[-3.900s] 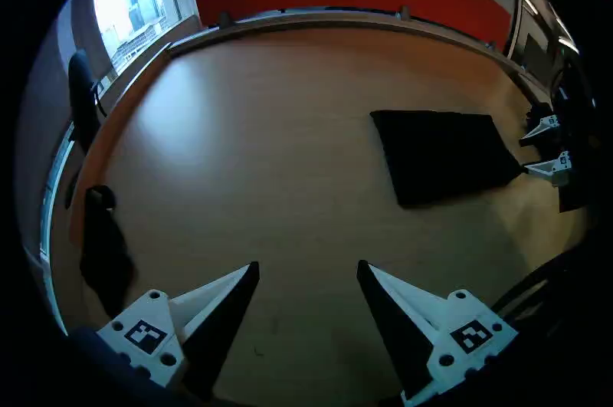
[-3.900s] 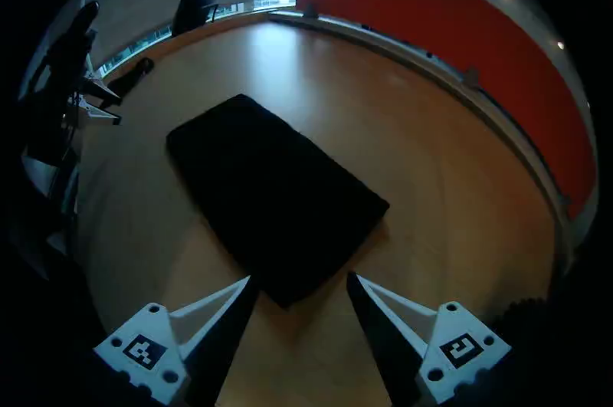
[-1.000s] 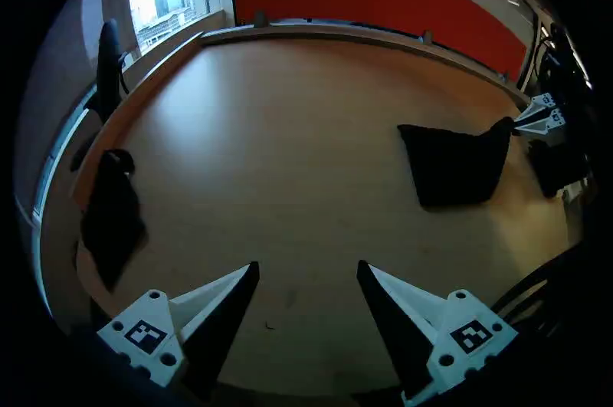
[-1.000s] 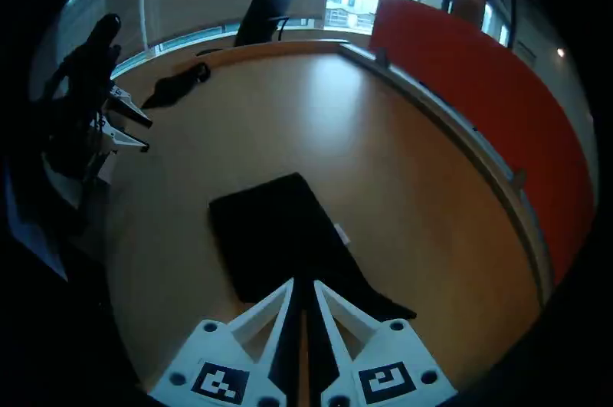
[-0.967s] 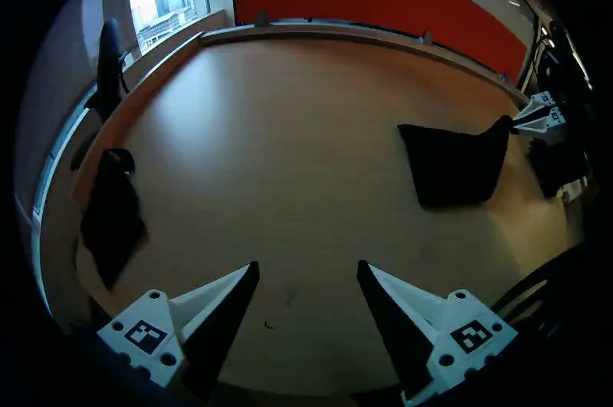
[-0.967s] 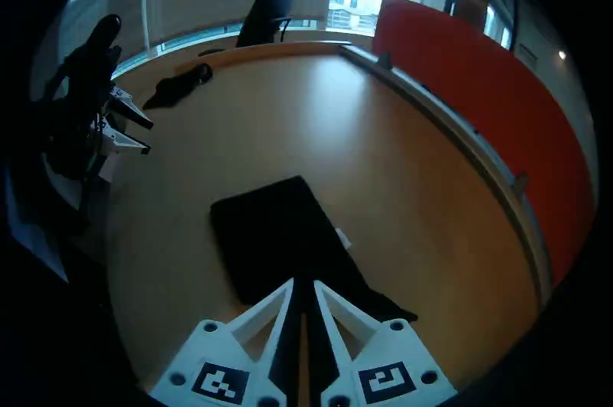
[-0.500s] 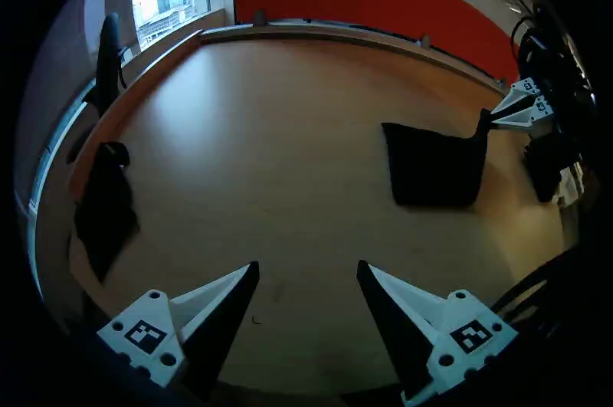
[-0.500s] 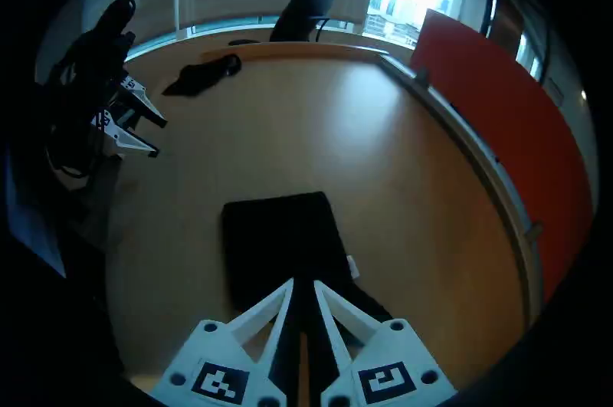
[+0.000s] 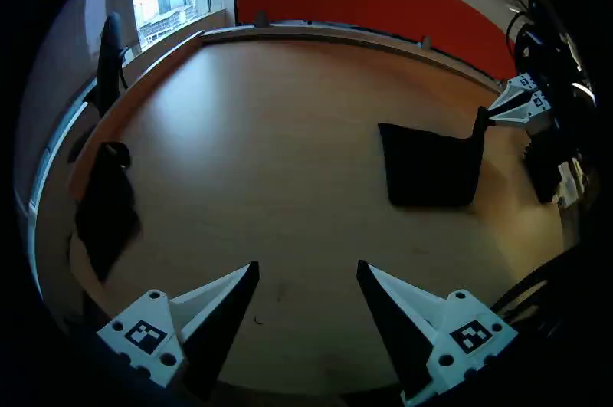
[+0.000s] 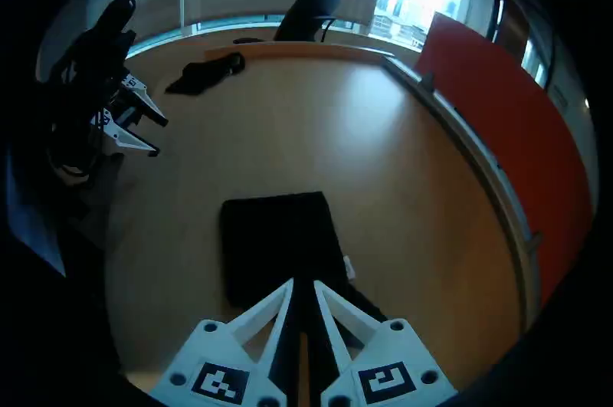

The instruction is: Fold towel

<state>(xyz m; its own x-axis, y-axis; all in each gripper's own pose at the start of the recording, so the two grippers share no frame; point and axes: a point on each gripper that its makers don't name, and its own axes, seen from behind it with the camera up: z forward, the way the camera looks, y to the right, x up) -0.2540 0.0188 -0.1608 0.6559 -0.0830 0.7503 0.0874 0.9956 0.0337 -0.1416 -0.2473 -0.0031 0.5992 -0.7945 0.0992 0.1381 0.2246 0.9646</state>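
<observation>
1. The right gripper [image 10: 303,284] is pinching one corner of the black towel [image 10: 276,242], its fingers nearly together with dark cloth between them.
2. The towel is lying on the wooden table [image 10: 368,146], spreading from those fingertips toward 11 o'clock in the right gripper view, with the pinched corner lifted.
3. The left gripper [image 9: 306,265] is hovering with fingers spread wide, gripping nothing. The towel is sitting well apart from it, at 2 o'clock in the left gripper view.
4. A dark cloth [image 9: 107,208] is lying at the table's edge, at 9 o'clock there.
</observation>
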